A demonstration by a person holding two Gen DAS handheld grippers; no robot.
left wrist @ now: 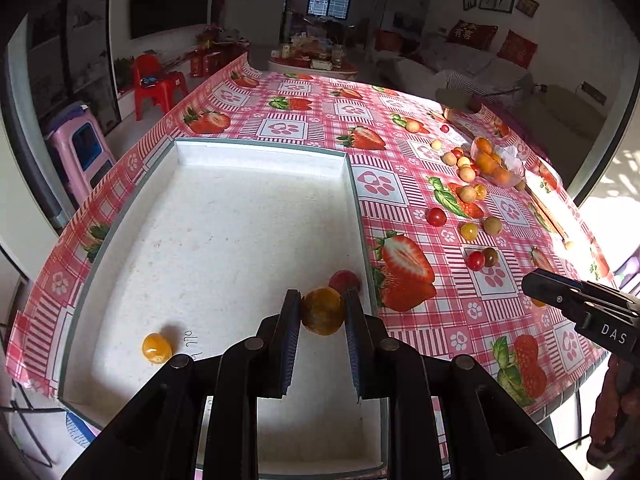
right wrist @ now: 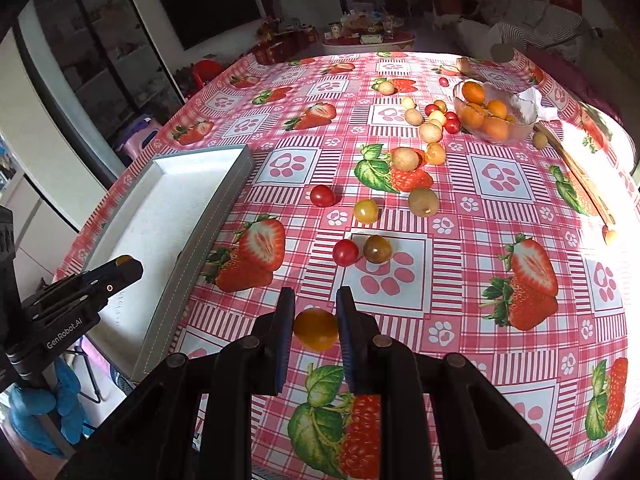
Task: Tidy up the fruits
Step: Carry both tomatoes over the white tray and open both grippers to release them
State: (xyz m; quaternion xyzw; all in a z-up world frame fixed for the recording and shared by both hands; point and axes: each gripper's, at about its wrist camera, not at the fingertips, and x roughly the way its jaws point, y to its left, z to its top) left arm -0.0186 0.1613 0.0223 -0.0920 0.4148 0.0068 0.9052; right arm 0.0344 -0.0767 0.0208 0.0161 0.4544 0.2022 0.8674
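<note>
We see strong daylight from the right washing out the far right edge of the pink strawberry-print plastic tablecloth (right wrist: 600, 184) into white glare. Both fisheye views bend straight lines, darken at their corners, and leave the room behind soft and dim.

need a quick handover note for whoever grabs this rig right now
Left gripper: shut on a yellow-orange tomato, held over the white tray.
Right gripper: shut on an orange tomato above the tablecloth, right of the tray.
Done: a yellow tomato and a red fruit lie in the tray.
Left: release both held tomatoes, then deal with the loose fruit on the tablecloth, such as the red tomato, the dark tomato and those by the glass bowl of oranges.
</note>
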